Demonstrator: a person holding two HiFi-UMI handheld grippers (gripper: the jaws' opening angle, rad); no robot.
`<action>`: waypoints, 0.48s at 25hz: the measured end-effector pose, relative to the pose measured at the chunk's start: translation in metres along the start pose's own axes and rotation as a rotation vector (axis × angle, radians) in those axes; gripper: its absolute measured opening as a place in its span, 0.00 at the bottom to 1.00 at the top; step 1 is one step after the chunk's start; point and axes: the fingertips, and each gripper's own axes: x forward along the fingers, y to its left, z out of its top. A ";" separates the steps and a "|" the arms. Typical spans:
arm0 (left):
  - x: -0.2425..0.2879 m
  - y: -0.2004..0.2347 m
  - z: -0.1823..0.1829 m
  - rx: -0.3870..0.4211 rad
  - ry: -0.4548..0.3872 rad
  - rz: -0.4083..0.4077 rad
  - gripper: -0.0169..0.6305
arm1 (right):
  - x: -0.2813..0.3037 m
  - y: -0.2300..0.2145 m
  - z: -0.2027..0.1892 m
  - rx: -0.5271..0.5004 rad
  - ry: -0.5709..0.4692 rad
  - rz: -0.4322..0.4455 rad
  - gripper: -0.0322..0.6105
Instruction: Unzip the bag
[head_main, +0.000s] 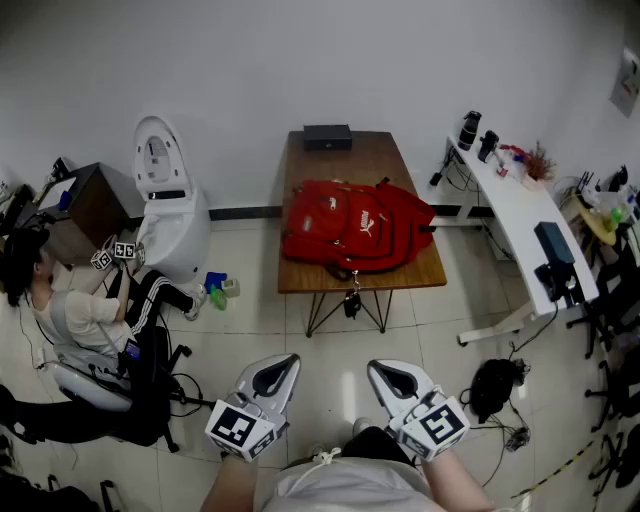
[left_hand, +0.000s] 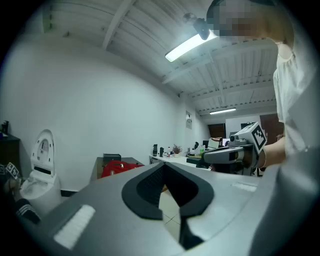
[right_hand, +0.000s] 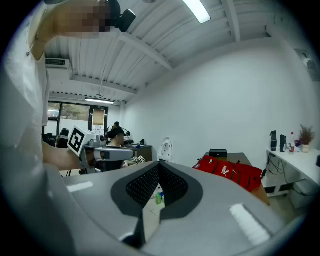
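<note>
A wooden table (head_main: 350, 160) stands against the far wall, with a long white desk (head_main: 520, 215) to its right and a white pod-shaped unit (head_main: 165, 205) to its left – perhaps a seat, though the view is too small to tell. The red backpack (head_main: 355, 225) lies flat across the near half of the table, and a black box (head_main: 328, 136) sits apart from it at the far edge. A seated person (head_main: 90, 310) is on the floor side at far left. Both tools are held low and close to the body, well apart from the table. The left gripper (head_main: 283, 364) has its jaw tips together with nothing between them – the right gripper (head_main: 382, 369) likewise, closed and empty.
</note>
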 end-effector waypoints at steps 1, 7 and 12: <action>0.007 0.004 -0.001 -0.002 0.005 0.000 0.04 | 0.005 -0.010 -0.001 -0.012 0.009 -0.005 0.06; 0.071 0.032 -0.004 0.005 0.014 0.005 0.04 | 0.037 -0.100 0.008 -0.057 0.007 -0.042 0.06; 0.152 0.067 0.003 0.017 0.011 0.037 0.04 | 0.075 -0.185 0.010 -0.050 0.008 -0.022 0.06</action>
